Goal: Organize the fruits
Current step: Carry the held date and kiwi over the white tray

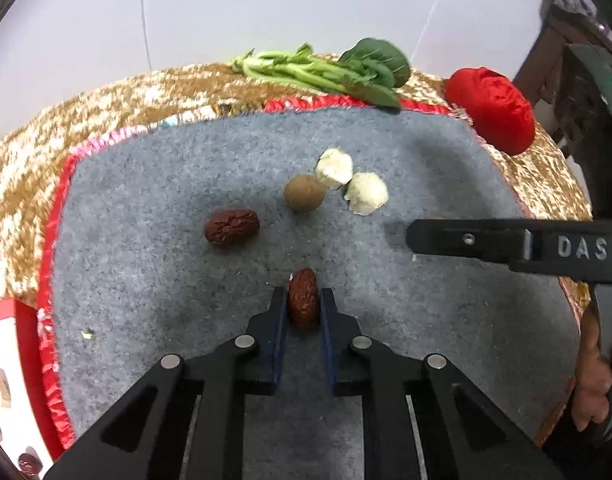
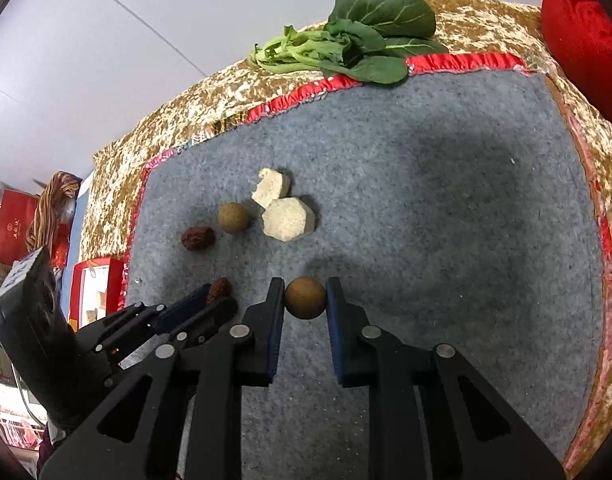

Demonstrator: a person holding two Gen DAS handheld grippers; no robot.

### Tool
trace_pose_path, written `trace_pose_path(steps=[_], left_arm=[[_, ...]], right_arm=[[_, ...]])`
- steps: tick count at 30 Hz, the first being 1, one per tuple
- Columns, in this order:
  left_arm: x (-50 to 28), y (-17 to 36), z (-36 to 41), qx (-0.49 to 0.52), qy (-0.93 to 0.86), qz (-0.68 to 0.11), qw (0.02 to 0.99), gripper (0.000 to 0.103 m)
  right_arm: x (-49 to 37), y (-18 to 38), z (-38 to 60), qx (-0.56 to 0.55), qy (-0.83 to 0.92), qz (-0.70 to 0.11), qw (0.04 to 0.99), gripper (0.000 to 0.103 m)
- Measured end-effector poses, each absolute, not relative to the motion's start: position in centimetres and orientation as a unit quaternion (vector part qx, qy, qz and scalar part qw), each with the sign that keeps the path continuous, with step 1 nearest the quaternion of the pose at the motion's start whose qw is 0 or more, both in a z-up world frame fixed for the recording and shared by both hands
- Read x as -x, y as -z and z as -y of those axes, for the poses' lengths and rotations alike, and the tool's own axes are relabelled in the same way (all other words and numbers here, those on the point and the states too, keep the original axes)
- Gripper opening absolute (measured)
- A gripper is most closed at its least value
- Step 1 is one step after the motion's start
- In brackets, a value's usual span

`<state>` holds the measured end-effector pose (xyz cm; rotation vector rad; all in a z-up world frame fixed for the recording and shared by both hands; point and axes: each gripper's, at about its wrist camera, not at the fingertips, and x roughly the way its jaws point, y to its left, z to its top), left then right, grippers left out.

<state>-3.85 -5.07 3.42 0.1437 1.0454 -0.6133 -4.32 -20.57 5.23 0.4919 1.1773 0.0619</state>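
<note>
Grey felt mat (image 1: 186, 184) with red trim is laid over a gold crushed-velvet cloth (image 2: 210, 100); a pale wall is seen behind.

Left wrist view: the left gripper (image 1: 302, 304) is clamped on a red date (image 1: 302, 300), held at the mat's near middle. A second red date (image 1: 231, 227), a brown round fruit (image 1: 304, 193) and two pale chunks (image 1: 350, 186) are seen loose farther up the mat. The right gripper's ball is almost wholly hidden here behind its black finger.

Right wrist view: the right gripper (image 2: 305, 298) is seen pressed on both sides of a brown ball fruit (image 2: 305, 298), just above the mat. The left gripper's load shows only as a dark red tip.

Both views: leafy greens (image 2: 353, 36) lie across the mat's far edge; a red cloth bundle (image 1: 491, 110) sits off its far right corner. A red box (image 2: 96, 292) is noted beside the mat's left edge, its contents unclear.
</note>
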Motion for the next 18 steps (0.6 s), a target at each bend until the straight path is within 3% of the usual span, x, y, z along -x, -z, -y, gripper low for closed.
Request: trace_pose_path(steps=[10, 18], left_arm=[[7.3, -9.5, -2.9, -0.022, 0.203, -0.429, 0.88, 0.014], [9.2, -9.3, -11.8, 0.02, 0.058, -0.425, 0.903, 0.014]], right_arm=[[4.2, -6.8, 16.3, -0.238, -0.115, -0.519, 0.813, 0.022], [4.8, -7.7, 7.6, -0.226, -0.217, -0.496, 0.81, 0.022]])
